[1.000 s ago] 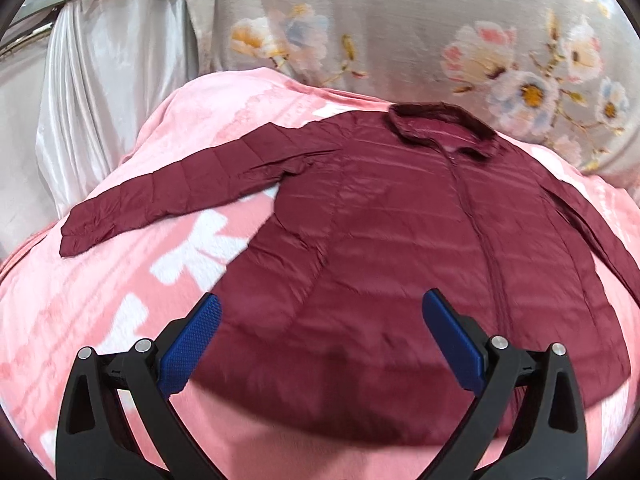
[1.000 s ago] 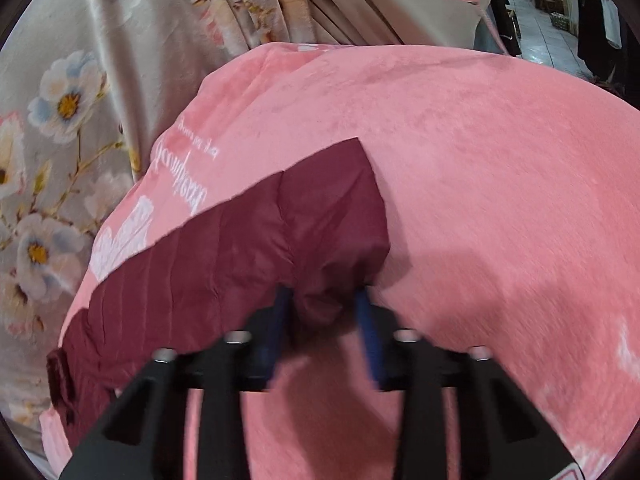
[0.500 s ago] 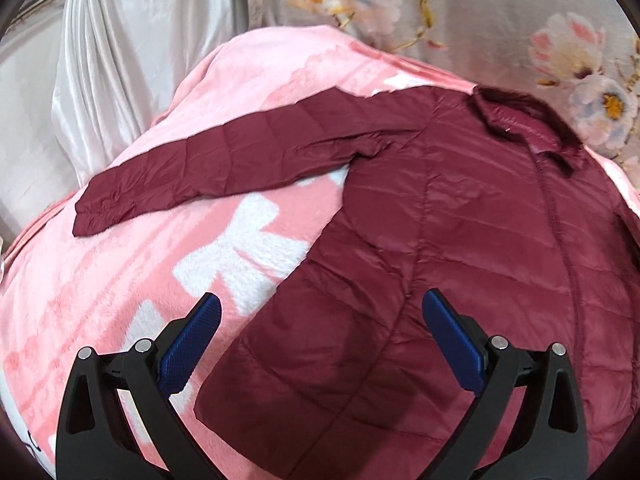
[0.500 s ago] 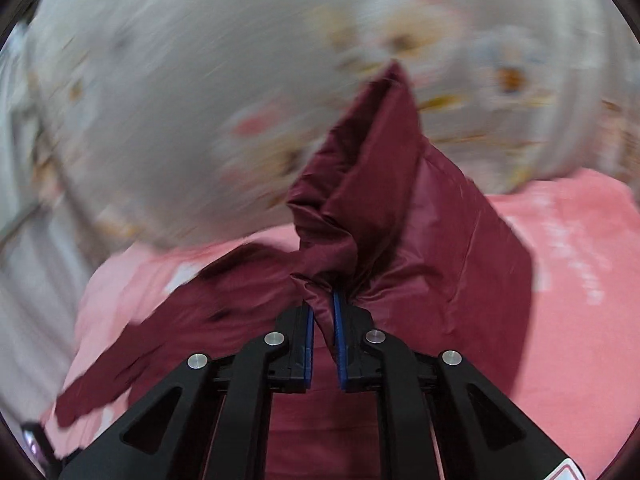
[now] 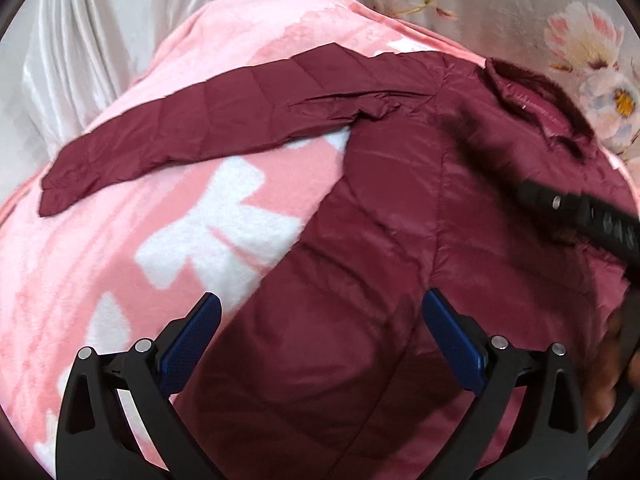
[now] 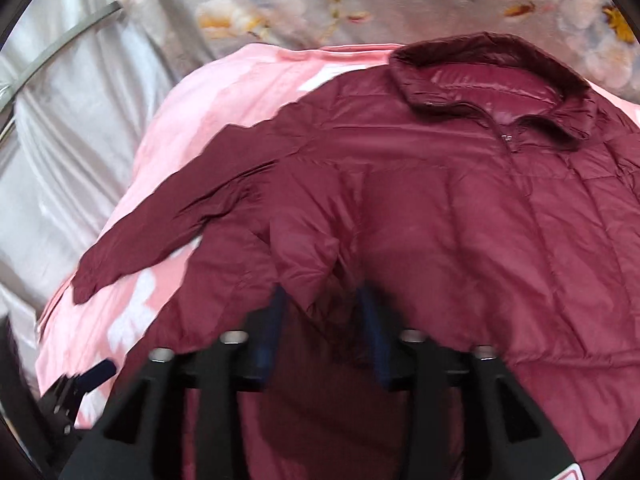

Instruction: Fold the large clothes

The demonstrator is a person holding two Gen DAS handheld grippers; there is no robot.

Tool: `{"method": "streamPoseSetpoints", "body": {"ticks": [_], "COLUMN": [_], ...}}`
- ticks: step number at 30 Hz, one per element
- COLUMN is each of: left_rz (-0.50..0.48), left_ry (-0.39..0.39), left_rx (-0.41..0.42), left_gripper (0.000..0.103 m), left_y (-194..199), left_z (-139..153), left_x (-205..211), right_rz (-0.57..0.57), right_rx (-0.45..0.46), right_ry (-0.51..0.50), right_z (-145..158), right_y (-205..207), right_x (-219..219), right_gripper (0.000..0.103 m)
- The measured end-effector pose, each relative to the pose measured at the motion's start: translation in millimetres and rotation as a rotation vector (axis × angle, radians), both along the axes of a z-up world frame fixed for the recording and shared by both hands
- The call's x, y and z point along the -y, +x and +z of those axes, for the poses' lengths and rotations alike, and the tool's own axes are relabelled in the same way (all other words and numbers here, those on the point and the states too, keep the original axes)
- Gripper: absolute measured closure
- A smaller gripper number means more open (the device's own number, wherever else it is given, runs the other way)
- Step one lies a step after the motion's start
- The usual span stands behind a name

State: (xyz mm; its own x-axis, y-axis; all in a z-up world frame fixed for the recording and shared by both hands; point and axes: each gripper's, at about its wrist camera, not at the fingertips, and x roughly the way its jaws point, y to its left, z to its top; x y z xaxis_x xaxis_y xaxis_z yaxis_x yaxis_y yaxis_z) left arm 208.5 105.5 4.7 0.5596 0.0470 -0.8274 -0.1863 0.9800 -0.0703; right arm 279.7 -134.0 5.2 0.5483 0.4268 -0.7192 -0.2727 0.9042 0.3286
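Observation:
A maroon puffer jacket (image 5: 420, 220) lies front up on a pink blanket (image 5: 120, 240), collar (image 5: 532, 96) at the far right. Its one sleeve (image 5: 208, 132) stretches out to the left. My left gripper (image 5: 320, 328) is open and empty above the jacket's lower left hem. In the right wrist view the jacket (image 6: 460, 208) fills the frame, and the other sleeve's cuff (image 6: 312, 256) lies folded across the chest between my right gripper's (image 6: 324, 312) parted fingers. The right gripper's body (image 5: 580, 212) shows at the right edge of the left wrist view.
A grey floral curtain (image 5: 520, 8) hangs behind the bed. A shiny silver-white drape (image 5: 80, 40) hangs at the left. The blanket has white patterns (image 5: 216, 220) beside the jacket. The left gripper (image 6: 76, 384) shows at the right wrist view's lower left.
My right gripper carried the right sleeve up and across onto the jacket's chest, and its fingers have parted. My left gripper moved left and closer to the jacket, staying open.

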Motion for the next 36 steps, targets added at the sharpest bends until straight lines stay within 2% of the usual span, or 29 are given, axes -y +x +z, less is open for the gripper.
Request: {"method": "streamPoseSetpoints", "body": {"ticks": [2, 4, 9, 11, 14, 17, 18, 19, 20, 21, 22, 23, 25, 27, 28, 29, 30, 31, 32, 33, 34, 36], "left_rz": [-0.016, -0.037, -0.082, -0.095, -0.114, -0.115, -0.094, -0.077, -0.079, -0.088, -0.091, -0.080, -0.068, -0.074, -0.077, -0.080, -0.082, -0.083, -0.081, -0.078, -0.075, -0.065], "left_ry": [-0.058, -0.128, -0.345, -0.400, -0.426, -0.494, -0.491, -0.480, -0.469, -0.454, -0.429, -0.415, -0.410, -0.389, -0.376, -0.352, -0.325, -0.307, -0.277, -0.249, -0.220, -0.153], "left_rx": [0.006, 0.019, 0.027, 0.016, -0.021, -0.105, -0.097, -0.075, -0.060, -0.051, -0.050, -0.049, -0.030, 0.008, 0.025, 0.049, 0.073, 0.089, 0.105, 0.108, 0.105, 0.079], "left_gripper": [0.005, 0.005, 0.005, 0.005, 0.005, 0.005, 0.006, 0.015, 0.034, 0.048, 0.074, 0.088, 0.098, 0.100, 0.101, 0.101, 0.101, 0.101, 0.101, 0.101, 0.101, 0.103], "left_y": [7.5, 16.0, 52.5, 69.1, 95.2, 114.9, 115.8, 114.3, 114.5, 116.2, 118.9, 120.9, 126.0, 128.5, 127.8, 127.3, 126.1, 124.5, 122.9, 122.4, 123.7, 127.1], "left_z": [6.1, 14.1, 25.6, 24.2, 13.2, -7.7, -8.5, -5.5, -3.6, -1.3, 1.8, 3.2, 9.0, 19.8, 23.6, 29.9, 35.5, 38.9, 40.4, 38.6, 34.2, 16.1], "left_x": [0.7, 2.9, 18.7, 29.8, 51.0, 63.1, 63.7, 63.1, 64.8, 66.1, 67.0, 65.0, 60.0, 55.1, 53.3, 51.9, 50.1, 46.8, 45.3, 45.3, 46.9, 51.3], "right_rz": [-0.009, -0.041, -0.264, -0.381, -0.544, -0.656, -0.682, -0.702, -0.710, -0.719, -0.726, -0.730, -0.742, -0.750, -0.760, -0.761, -0.754, -0.725, -0.706, -0.696, -0.694, -0.702], "right_rx": [0.033, 0.062, 0.067, 0.046, 0.012, -0.034, -0.054, -0.072, -0.082, -0.089, -0.090, -0.086, -0.078, -0.079, -0.097, -0.099, -0.080, -0.002, 0.061, 0.120, 0.176, 0.154], "right_ry": [0.021, 0.045, 0.110, 0.120, 0.178, 0.226, 0.250, 0.276, 0.296, 0.316, 0.332, 0.334, 0.341, 0.350, 0.340, 0.342, 0.365, 0.401, 0.374, 0.306, 0.187, 0.036], "right_z": [10.7, 21.0, 26.0, 21.2, 9.7, -9.9, -17.4, -24.5, -28.9, -33.4, -35.1, -35.6, -36.3, -38.7, -40.6, -39.8, -33.5, -16.6, -0.8, 13.5, 25.0, 19.7], "right_y": [-11.2, -24.2, -43.2, -48.0, -59.0, -65.2, -65.7, -64.8, -63.0, -60.6, -57.1, -50.1, -33.0, -22.0, -15.0, -12.4, -14.8, -24.3, -31.6, -39.2, -44.8, -37.8], "right_x": [12.5, 31.6, 122.2, 168.0, 233.5, 281.0, 294.7, 307.1, 313.2, 318.8, 324.7, 325.2, 326.5, 328.4, 330.3, 328.6, 328.5, 325.3, 318.8, 311.4, 300.5, 291.1], "right_gripper": [0.042, 0.039, 0.036, 0.036, 0.036, 0.036, 0.036, 0.036, 0.036, 0.036, 0.036, 0.036, 0.038, 0.054, 0.081, 0.098, 0.098, 0.100, 0.100, 0.100, 0.101, 0.101]}}
